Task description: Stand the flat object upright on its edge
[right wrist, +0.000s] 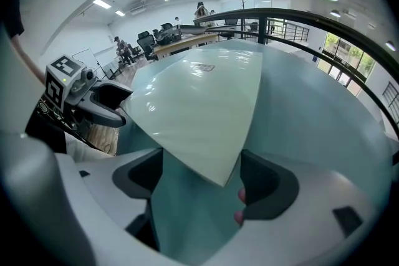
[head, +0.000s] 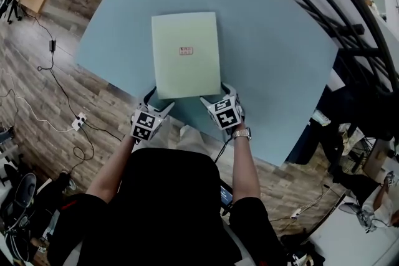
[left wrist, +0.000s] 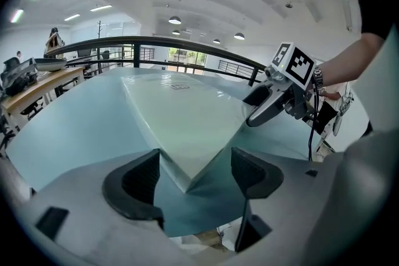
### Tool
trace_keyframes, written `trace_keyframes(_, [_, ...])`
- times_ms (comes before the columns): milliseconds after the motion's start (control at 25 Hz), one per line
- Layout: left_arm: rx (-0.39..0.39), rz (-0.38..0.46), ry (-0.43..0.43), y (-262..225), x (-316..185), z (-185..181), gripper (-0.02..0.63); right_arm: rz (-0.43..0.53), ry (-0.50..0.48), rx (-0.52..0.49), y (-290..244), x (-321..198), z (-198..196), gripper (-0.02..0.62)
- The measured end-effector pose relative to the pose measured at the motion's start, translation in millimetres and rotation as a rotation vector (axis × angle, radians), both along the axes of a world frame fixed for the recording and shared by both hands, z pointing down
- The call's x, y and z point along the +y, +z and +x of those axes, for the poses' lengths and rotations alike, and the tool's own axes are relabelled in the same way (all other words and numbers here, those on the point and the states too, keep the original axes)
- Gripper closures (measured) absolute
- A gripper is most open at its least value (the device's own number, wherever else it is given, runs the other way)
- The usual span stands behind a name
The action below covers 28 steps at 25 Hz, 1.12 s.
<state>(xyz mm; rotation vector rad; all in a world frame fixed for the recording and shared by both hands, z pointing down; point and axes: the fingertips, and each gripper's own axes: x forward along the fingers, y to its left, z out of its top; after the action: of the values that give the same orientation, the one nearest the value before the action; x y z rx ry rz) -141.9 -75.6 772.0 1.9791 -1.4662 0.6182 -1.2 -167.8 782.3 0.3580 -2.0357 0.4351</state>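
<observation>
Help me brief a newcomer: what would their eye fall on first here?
A pale green flat board with a small red label lies flat on a light blue table. At its near edge, the left gripper and right gripper, jaws open, each straddle a corner without pinching it.

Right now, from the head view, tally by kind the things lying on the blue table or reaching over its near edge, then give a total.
Pale green flat board: 1
Red label on it: 1
Grippers: 2, left gripper and right gripper
Total: 4
</observation>
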Motion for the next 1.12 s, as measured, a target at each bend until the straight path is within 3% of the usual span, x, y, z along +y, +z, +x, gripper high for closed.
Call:
trace_keyframes(600, [-0.046, -0.041, 0.146, 5, 0, -7, 0.267, -0.014, 0.092, -0.008, 4, 25, 5, 0.23])
trace_keyframes(1120, [-0.072, -0.057, 0.279, 5, -11, 12, 0.267, 0.001, 0.199, 0.002, 5, 43, 37, 0.23])
